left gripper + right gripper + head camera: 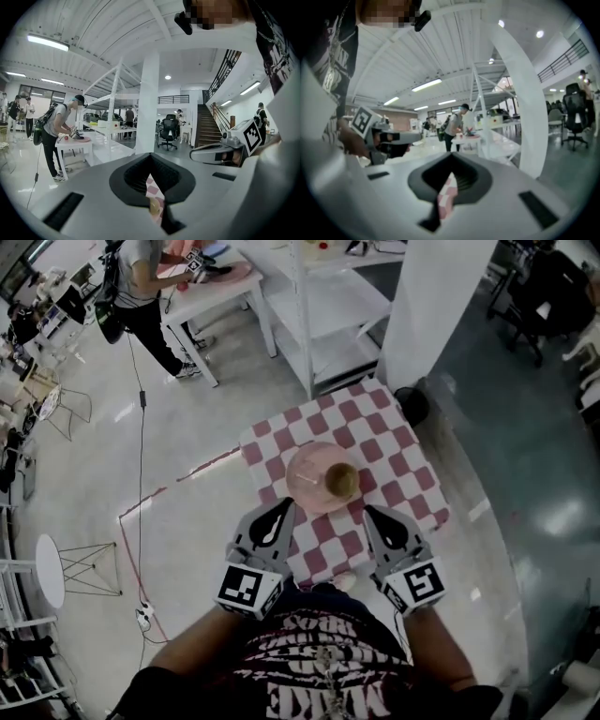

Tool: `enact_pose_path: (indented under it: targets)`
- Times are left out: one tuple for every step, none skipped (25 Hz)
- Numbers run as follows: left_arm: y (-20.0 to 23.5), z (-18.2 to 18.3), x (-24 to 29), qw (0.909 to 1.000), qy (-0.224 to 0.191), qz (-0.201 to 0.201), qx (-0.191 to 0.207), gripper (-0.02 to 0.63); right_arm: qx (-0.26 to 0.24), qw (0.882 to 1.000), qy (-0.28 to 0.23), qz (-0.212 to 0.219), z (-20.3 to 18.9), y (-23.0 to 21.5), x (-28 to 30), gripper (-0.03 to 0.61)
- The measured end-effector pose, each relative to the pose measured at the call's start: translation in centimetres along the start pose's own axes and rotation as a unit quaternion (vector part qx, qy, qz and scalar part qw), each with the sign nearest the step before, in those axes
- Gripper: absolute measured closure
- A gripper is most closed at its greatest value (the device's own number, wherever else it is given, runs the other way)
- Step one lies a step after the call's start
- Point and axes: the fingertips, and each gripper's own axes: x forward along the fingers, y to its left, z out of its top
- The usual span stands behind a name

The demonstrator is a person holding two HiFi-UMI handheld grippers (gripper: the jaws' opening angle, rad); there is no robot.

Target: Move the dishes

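Pink and white checks cover the small desk (398, 446) in the middle of the head view. A pale pink plate (305, 479) lies on it, slightly towards its near left part, and a small brownish bowl (341, 481) stands on the right side of the plate.

In the lower middle of that frame the left gripper (283, 507) and the right gripper (373, 514) hang side by side. Their tips are over the near part of the desk, one just below the plate's lower left rim and the other just below its lower right. From above I cannot tell whether either tip touches the plate. Their marker cubes (251, 587) sit lower in the frame, right against the person's dark printed shirt (323, 667).

In each gripper view the jaws are closed together. The dark pads meet along a seam and leave only a thin slit, through which the checked cover shows. A yellowish spot (153, 206) also sits in the slit in the left gripper view, too blurred to name. The same view shows the right gripper at its right middle. The right gripper view shows the left gripper at its left middle.

Beyond the desk, in the upper part of the head view, stand a white pillar (436, 306) and white shelving (323, 310). At the upper left another person (141, 282) leans over a white table (220, 296). A red line (173, 486) runs across the pale floor left of the desk.
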Motion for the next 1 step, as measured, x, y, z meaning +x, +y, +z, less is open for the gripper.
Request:
enact_pose_path:
  targets:
    - [0.07,0.14,-0.08,1.0,-0.004,0.003,0.0,0.588,-0.001,1.0,-0.001,0.001,0.11,0.14,0.03,0.545]
